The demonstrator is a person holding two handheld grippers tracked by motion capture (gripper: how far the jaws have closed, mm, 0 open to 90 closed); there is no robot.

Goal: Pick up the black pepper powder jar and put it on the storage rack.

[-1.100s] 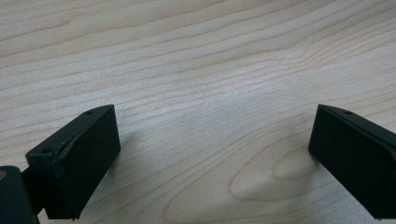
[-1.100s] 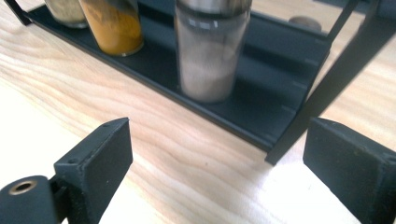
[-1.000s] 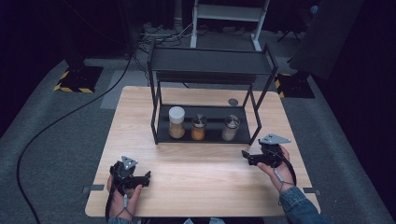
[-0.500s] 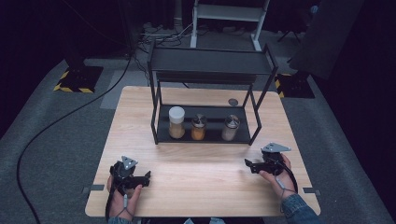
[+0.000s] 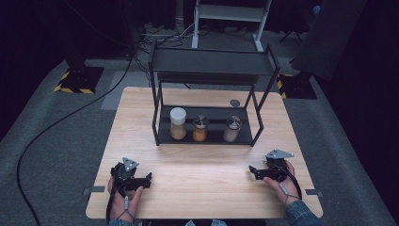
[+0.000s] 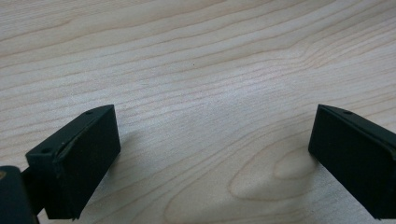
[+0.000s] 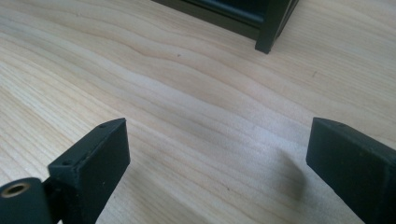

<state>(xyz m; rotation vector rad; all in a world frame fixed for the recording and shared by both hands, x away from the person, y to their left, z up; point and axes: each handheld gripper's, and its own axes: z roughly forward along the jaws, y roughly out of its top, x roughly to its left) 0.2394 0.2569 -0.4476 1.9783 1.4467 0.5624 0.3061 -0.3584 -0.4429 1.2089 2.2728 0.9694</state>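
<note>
My left gripper [image 5: 147,178] rests low over the wooden table [image 5: 202,188] near its front left, held by a hand. Its jaws stand wide open over bare wood, as the left gripper view shows [image 6: 212,126]. My right gripper [image 5: 253,172] hovers at the front right and points left. Its jaws have just been opening and are open with nothing between them [image 7: 217,130]. A black two-tier rack [image 5: 211,61] stands at the table's middle back. Its lower shelf holds a white-lidded jar [image 5: 178,123], an orange-filled jar [image 5: 200,128] and a pale jar [image 5: 232,128].
A small round grey disc [image 5: 235,102] lies on the table behind the rack's right side. The rack's front right leg [image 7: 268,32] stands ahead of the right gripper. Cables run over the dark floor at left [image 5: 56,122].
The right hand has come down and toward the table's front edge with its gripper. The left hand and the jars have stayed where they were.
</note>
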